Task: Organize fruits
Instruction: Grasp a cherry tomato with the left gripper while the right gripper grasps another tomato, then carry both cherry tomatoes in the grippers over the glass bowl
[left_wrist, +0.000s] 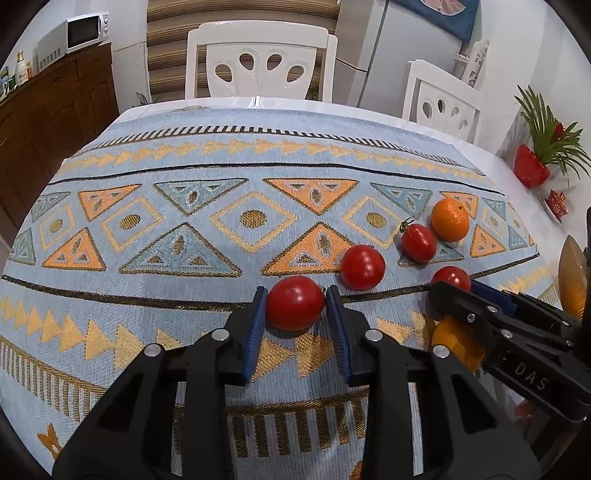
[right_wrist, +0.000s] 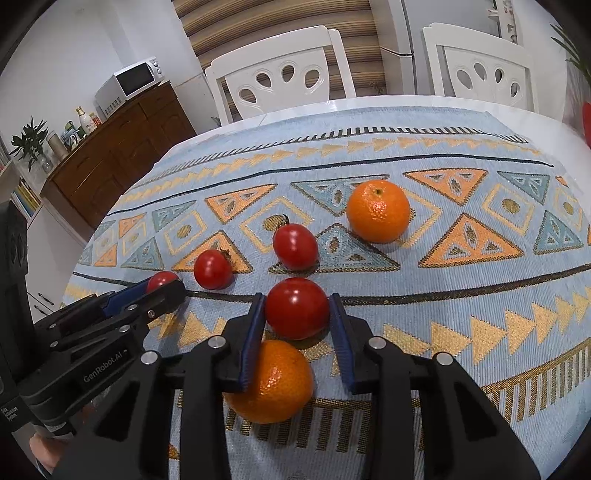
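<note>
A: Looking along the left gripper (left_wrist: 294, 295), a first tomato (left_wrist: 295, 303) is seen on the patterned tablecloth (left_wrist: 147, 314), clasped between the blue pads (left_wrist: 258, 314), which are pressed to its two sides.

B: From the right wrist only the top of that fruit is shown, behind the left fingers. There a second tomato (right_wrist: 297, 308) is framed by the right gripper (right_wrist: 297, 301) and held by it in the same way, both pads being laid against it.

A: In the left view that one is mostly hidden behind the right gripper's tip.

B: A near orange (right_wrist: 273, 384) is shown plainly under the right gripper, just behind the held tomato. From the left only a slice of it is seen.

A: Two loose tomatoes (left_wrist: 362, 267) and a far orange (left_wrist: 450, 219) are found in both views, lying in a line further back on the cloth.
</note>
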